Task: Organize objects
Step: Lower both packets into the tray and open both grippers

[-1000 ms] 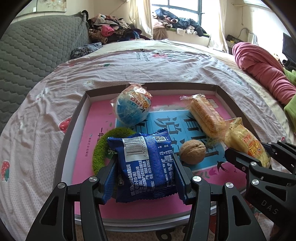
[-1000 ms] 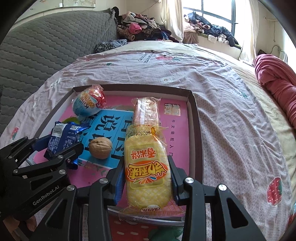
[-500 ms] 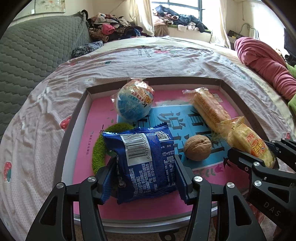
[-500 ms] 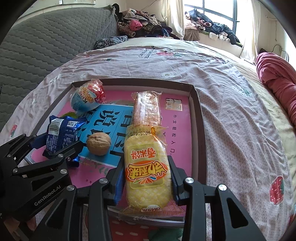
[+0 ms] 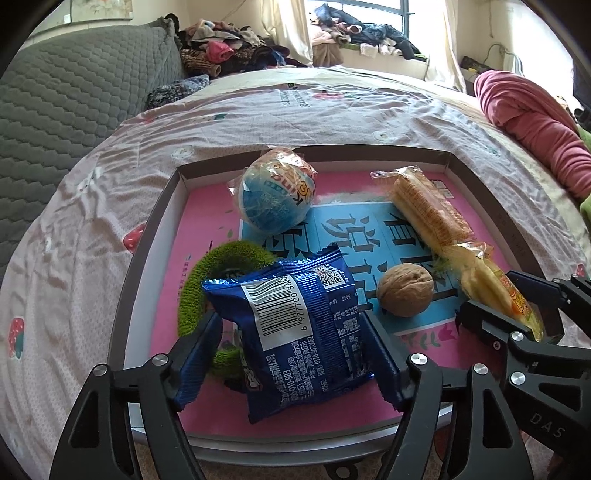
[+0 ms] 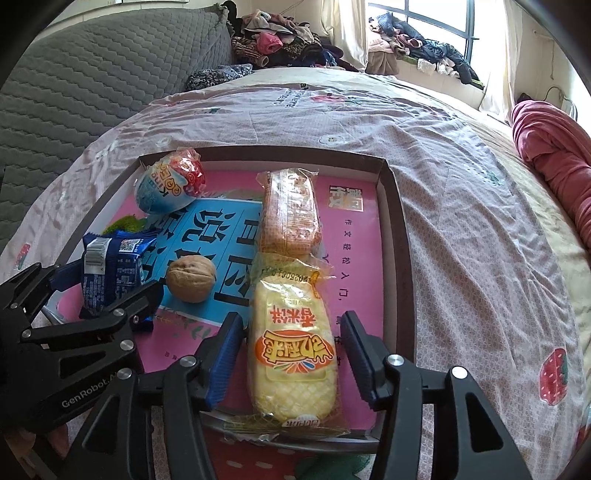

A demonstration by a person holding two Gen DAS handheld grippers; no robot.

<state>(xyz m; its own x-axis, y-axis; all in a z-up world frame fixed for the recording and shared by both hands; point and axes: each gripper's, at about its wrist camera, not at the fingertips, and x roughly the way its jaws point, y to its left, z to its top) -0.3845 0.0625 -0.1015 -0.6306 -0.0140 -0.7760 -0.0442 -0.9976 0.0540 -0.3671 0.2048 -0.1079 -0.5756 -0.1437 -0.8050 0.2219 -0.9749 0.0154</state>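
Bed (image 5: pixel 332 110), covered by a pale pink sheet (image 6: pixel 461 192) printed with strawberries and small round motifs, lightly creased. Grey quilted cushion or headboard (image 5: pixel 74 96) along the left side, diamond-stitched. Dark patterned cloth (image 6: pixel 218 75) lying at its far end, touching the sheet. Heap of mixed clothing (image 5: pixel 229 55), pink, brown and dark pieces, piled beyond the bed's far left corner. Second heap of dark and light garments (image 6: pixel 428 48) on the window sill. Window (image 5: pixel 376 14) with dark bars, brightly lit, flanked by cream curtains (image 5: pixel 291 33). Rolled red-pink blanket (image 5: pixel 532 125) at the bed's right edge, with a strip of green fabric (image 5: pixel 585 206) just beside it.
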